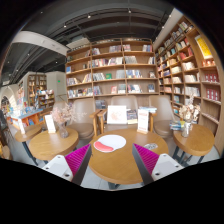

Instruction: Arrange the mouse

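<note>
Gripper view. Your gripper hangs above a round wooden counter, fingers spread wide with nothing between them; the magenta pads face each other across bare wood.

Landmark: the round counter just ahead of your fingers.
- On it, beyond the left finger, a white plate carrying something flat and pinkish-red; what it is cannot be told.
- At its far side, two upright white cards or signs, side by side.
- Behind those, a chair back in wood.
- No mouse can be made out on the counter or near the fingers; its place cannot be told from this view.

Containers: wall shelving beyond the counter, several tiers, holding books and boxed items set face-out. To the right of the counter, a second bank of shelves, likewise stocked with colourful covers.

Surface and room: a second round counter to the left of the landmark, with a small vase of flowers on it. A third to the right, also with flowers. Pale ceiling with a curved beam overhead.
</note>
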Motion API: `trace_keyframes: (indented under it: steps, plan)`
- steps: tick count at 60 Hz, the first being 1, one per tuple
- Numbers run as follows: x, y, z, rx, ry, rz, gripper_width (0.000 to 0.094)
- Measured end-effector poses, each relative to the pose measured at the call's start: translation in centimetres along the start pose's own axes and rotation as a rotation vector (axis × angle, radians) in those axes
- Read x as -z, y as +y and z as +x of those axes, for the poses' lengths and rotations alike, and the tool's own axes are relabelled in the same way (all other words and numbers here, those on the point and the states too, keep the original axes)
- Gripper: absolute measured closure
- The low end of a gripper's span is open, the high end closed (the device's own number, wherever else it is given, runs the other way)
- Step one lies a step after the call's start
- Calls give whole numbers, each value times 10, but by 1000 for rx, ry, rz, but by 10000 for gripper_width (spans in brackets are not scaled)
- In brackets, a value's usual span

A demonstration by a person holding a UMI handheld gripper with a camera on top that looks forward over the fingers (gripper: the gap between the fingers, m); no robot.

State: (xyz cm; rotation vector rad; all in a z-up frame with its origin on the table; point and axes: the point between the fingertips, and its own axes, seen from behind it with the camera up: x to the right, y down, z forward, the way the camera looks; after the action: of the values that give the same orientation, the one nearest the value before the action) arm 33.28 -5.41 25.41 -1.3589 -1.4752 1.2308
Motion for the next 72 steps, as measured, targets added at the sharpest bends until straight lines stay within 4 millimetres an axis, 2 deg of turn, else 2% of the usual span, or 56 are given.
trace_keyframes:
  steps: [7,9,16,23,24,31,39,46,64,72]
  plan:
    - [-9,5,16,7,49,-16,84]
    - [-11,9,31,8,62,-23,82]
    - [-22,19,59,17,119,-47,83]
    - [-20,36,89,23,162,-78,85]
    - [-27,38,91,25,169,-83,85]
    - [-30,61,120,35,212,-118,86]
    - [-47,84,142,44,245,-170,88]
    - [-75,101,158,61,258,-199,90]
    - [-171,144,202,44,297,-283,83]
    - [-212,165,210,2,281,-327,84]
